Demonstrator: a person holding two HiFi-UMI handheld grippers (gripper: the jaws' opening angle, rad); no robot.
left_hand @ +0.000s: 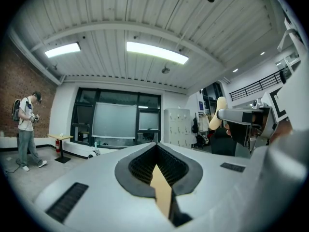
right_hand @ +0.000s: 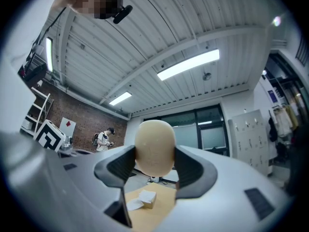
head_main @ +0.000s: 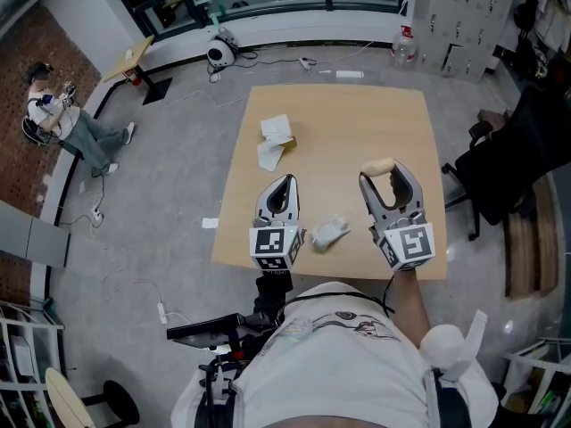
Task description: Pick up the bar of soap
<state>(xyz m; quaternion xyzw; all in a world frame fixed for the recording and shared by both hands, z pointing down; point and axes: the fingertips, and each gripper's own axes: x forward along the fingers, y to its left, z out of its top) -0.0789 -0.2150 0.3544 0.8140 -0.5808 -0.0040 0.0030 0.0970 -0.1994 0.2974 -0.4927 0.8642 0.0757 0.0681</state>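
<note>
The bar of soap [head_main: 378, 167] is a pale cream oval, lifted above the right half of the wooden table [head_main: 357, 114]. My right gripper [head_main: 385, 175] is shut on it. In the right gripper view the soap [right_hand: 154, 146] stands upright between the dark pads, and the right gripper [right_hand: 153, 167] squeezes its lower half. My left gripper [head_main: 284, 184] hovers over the table's front left, shut with nothing in it. In the left gripper view its jaws meet at the tips [left_hand: 157, 151], and the soap [left_hand: 220, 111] shows off to the right.
A crumpled white wrapper [head_main: 330, 233] lies on the table between the grippers. A small box with white paper [head_main: 275, 141] sits further back on the left. A black chair [head_main: 508, 168] stands off the table's right edge. A person [head_main: 53, 114] stands far left.
</note>
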